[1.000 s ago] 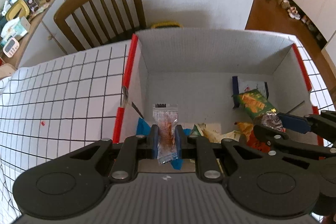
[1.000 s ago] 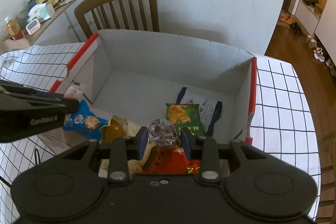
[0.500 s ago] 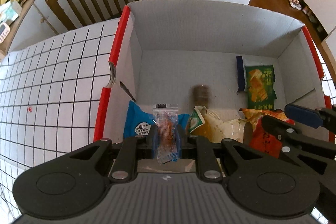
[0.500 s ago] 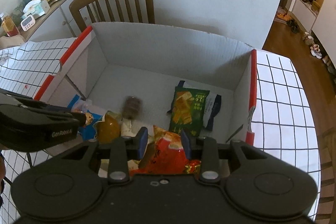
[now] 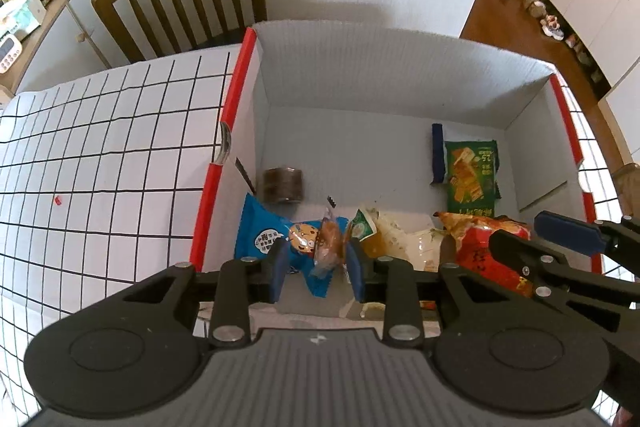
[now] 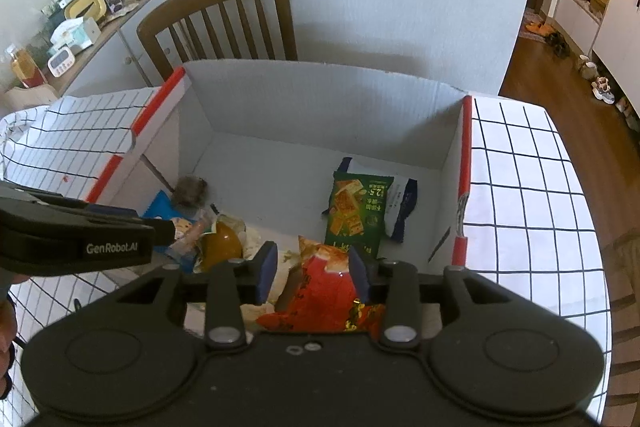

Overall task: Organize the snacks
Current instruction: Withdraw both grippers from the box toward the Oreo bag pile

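Left wrist view: white corrugated cardboard box [image 5: 384, 67] with red-edged side flaps, standing on a white cloth with a black grid [image 5: 100, 147]. Left gripper [image 5: 318, 269] over the near left part of the box, its jaws just now spreading, blue pads no longer pressing; small clear crinkled packet with an orange-brown snack [image 5: 330, 243] loose in the gap, tilted, seemingly leaning toward the right-hand pad. Beneath it a glossy blue cookie bag [image 5: 264, 235] printed with a cartoon biscuit. Near the left wall, a dark round wrapped sweet [image 5: 282, 185], squat and cylindrical. Further right, a pale crumpled bag with a green label and amber contents [image 5: 372, 235], then a shiny red-orange foil bag [image 5: 484, 243]. Flat green cracker packet [image 5: 472, 171] lying on a navy-and-white pouch [image 5: 438, 151] toward the far right corner.

Right wrist view: right gripper [image 6: 312, 271] also just parted, pads apart and gripping nothing, the red foil bag lying below between them. Behind the box, a brown slat-backed wooden chair [image 6: 224, 19].
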The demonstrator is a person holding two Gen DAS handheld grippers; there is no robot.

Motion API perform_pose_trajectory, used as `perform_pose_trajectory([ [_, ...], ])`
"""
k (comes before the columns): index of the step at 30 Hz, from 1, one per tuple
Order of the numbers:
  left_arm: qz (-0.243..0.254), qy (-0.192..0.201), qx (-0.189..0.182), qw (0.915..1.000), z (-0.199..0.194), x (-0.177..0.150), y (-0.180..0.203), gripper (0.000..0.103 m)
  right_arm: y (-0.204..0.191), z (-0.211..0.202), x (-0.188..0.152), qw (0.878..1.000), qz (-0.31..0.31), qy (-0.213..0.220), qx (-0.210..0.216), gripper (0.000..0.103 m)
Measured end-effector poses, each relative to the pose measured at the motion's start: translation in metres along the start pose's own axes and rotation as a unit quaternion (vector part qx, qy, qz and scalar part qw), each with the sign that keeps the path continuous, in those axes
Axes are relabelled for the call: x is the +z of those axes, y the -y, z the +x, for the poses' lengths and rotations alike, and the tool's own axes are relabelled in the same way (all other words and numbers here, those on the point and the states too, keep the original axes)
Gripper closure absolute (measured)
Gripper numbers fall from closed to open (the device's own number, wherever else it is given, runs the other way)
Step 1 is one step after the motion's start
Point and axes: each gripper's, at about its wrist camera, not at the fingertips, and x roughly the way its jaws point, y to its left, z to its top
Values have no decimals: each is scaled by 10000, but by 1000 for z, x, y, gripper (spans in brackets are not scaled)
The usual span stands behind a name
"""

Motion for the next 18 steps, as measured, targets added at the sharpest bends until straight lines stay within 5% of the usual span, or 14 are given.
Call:
perform_pose_trajectory([
  [3,-16,137,-15,9999,-11,-2,-1,44,-1,-8,-1,10000,8,64,39,60],
  [18,-38,608,-215,9979,-66,-21,-8,44,-11,-60,-12,9984,-66,518,216,40],
])
